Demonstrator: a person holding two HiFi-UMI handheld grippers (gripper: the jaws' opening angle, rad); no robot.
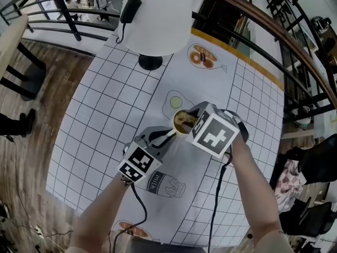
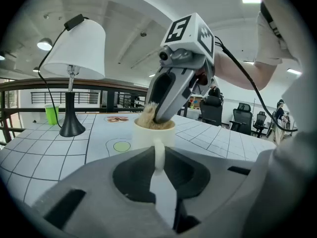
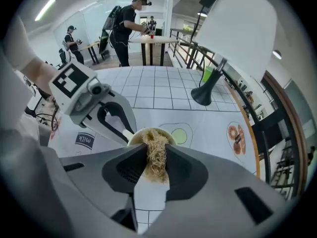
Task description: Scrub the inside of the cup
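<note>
A cream cup [image 1: 180, 121] stands on the grid-patterned tablecloth [image 1: 105, 115]. My left gripper [image 1: 160, 139] is shut on the cup's handle [image 2: 158, 152], with the cup [image 2: 152, 133] just beyond the jaws in the left gripper view. My right gripper [image 1: 190, 124] is shut on a tan fibrous scrubber [image 3: 156, 155], whose end dips into the cup's mouth [image 3: 148, 135]. In the left gripper view the right gripper [image 2: 161, 110] reaches down into the cup with the scrubber [image 2: 146, 115] at the rim.
A white-shaded lamp [image 1: 158, 20] with a black base [image 1: 150, 62] stands behind the cup. A green cup [image 2: 51, 114] sits far off near the railing. The tablecloth carries printed pictures of doughnuts [image 1: 202, 57] and a milk carton [image 1: 166, 184]. People stand at a distant table [image 3: 148, 41].
</note>
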